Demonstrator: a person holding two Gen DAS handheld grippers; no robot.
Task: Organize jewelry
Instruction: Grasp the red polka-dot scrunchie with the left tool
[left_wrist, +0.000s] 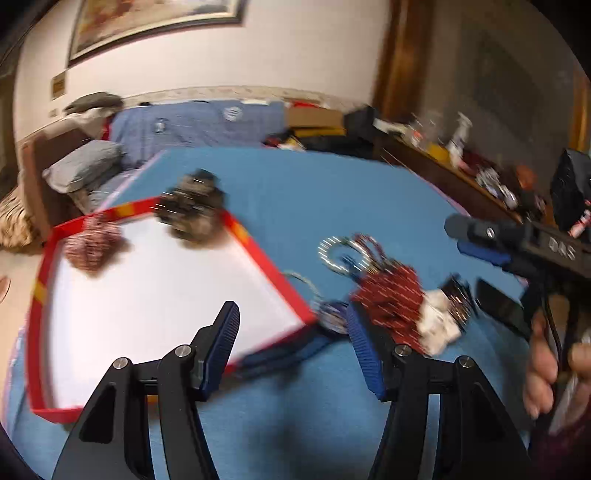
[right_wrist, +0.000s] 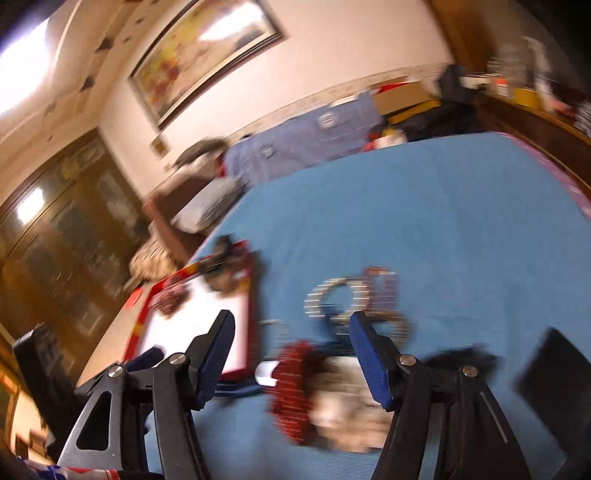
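Left tool (left_wrist: 291, 332) has its jaws spread, nothing between the pads, hanging over the near right corner of the red-rimmed tray (left_wrist: 275, 267). Right tool (right_wrist: 291, 343) is also spread and empty, above the loose jewelry pile; from the left wrist view it comes in from the right edge (left_wrist: 476, 240), with the person's hand (left_wrist: 543, 362) on its grip.

Blue cloth (left_wrist: 332, 192) covers the tabletop; wide bare stretch behind the pile out to the far edge, plenty of open room there. Far right edge shows a pinkish border (right_wrist: 569, 184). White tray floor is mostly bare in the middle and front.

Tray sits left on the cloth. Two jewelry clumps at its far end: a dark brownish clump (left_wrist: 194, 205) right at the far rim, and a red-white beaded clump (left_wrist: 92, 243) in the far left corner.

Loose pile lies just right of the tray: red beaded piece (left_wrist: 391, 299), white piece (left_wrist: 439, 317) touching it, silver bangle (left_wrist: 338, 254) behind. Dark flat object (left_wrist: 498, 302) near the pile, possibly a phone, too blurred to say.

Room: framed painting (right_wrist: 207, 48) on the pale wall, blue bedding behind the tabletop, cluttered wooden shelf (left_wrist: 461, 155) on the right, dark wood cabinet (right_wrist: 74, 236) on the left.
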